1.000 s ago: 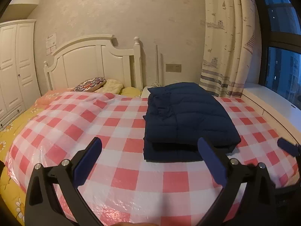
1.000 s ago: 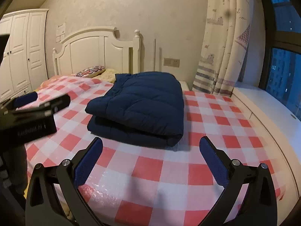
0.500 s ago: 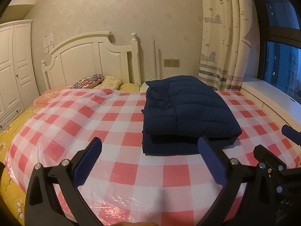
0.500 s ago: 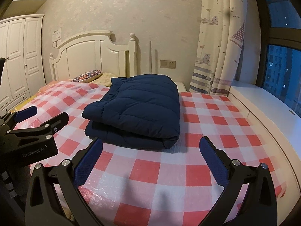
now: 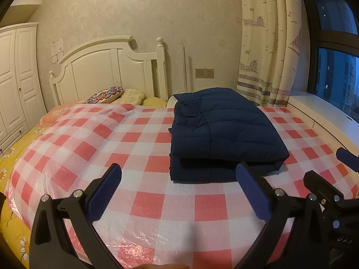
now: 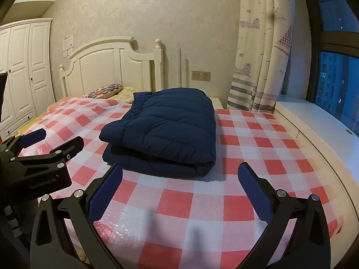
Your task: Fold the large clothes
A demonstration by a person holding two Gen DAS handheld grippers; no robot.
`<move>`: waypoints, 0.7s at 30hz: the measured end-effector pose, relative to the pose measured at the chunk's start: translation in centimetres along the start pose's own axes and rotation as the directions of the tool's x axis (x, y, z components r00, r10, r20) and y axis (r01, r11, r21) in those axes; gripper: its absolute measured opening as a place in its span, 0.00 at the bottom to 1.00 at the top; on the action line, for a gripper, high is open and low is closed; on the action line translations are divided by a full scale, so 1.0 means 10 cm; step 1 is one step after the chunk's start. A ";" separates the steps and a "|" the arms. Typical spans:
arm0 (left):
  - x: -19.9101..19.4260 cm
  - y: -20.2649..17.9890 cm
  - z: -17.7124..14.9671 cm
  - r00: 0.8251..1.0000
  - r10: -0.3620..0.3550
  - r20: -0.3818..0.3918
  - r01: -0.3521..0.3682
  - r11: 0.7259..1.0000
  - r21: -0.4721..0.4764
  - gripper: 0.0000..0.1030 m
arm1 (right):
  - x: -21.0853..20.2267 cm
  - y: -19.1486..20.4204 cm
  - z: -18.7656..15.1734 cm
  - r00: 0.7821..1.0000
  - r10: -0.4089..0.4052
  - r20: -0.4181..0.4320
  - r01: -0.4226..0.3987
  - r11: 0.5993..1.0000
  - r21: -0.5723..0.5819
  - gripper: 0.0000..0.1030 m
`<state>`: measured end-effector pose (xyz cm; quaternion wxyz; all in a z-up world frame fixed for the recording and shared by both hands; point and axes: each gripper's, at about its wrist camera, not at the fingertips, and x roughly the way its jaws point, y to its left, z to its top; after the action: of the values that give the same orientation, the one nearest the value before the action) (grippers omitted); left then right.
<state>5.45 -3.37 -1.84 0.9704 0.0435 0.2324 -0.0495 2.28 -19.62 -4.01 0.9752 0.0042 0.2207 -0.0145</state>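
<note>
A navy quilted jacket (image 5: 224, 132), folded in 2 layers, lies on the red-and-white checked cover (image 5: 134, 139) at 12 o'clock of the right gripper (image 6: 179, 190). The left gripper (image 5: 179, 192) and the right one both hold their jaws wide apart, empty. Pillows (image 5: 105, 95) sit at 11 o'clock by the white headboard (image 5: 107, 71); a curtain (image 5: 267, 44) hangs at 1 o'clock.

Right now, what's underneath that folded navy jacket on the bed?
The folded navy jacket lies on a red-and-white checked plastic sheet spread over the bed. Yellow floral bedding shows at the sheet's left edge. Whatever sits directly beneath the jacket is covered.
</note>
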 end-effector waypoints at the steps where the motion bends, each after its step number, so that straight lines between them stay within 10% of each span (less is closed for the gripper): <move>1: 0.00 0.00 0.00 1.000 0.001 0.000 -0.001 1.000 0.001 0.98 | -0.01 0.01 0.00 1.000 0.000 0.002 0.000 1.000 -0.001 0.96; 21: 0.00 0.01 -0.01 1.000 0.001 -0.005 -0.001 1.000 0.002 0.98 | 0.00 0.08 -0.02 1.000 0.010 -0.001 -0.010 1.000 0.000 0.96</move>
<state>5.42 -3.29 -1.92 0.9698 0.0446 0.2348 -0.0492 2.22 -18.81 -4.16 0.9752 0.0052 0.2211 -0.0094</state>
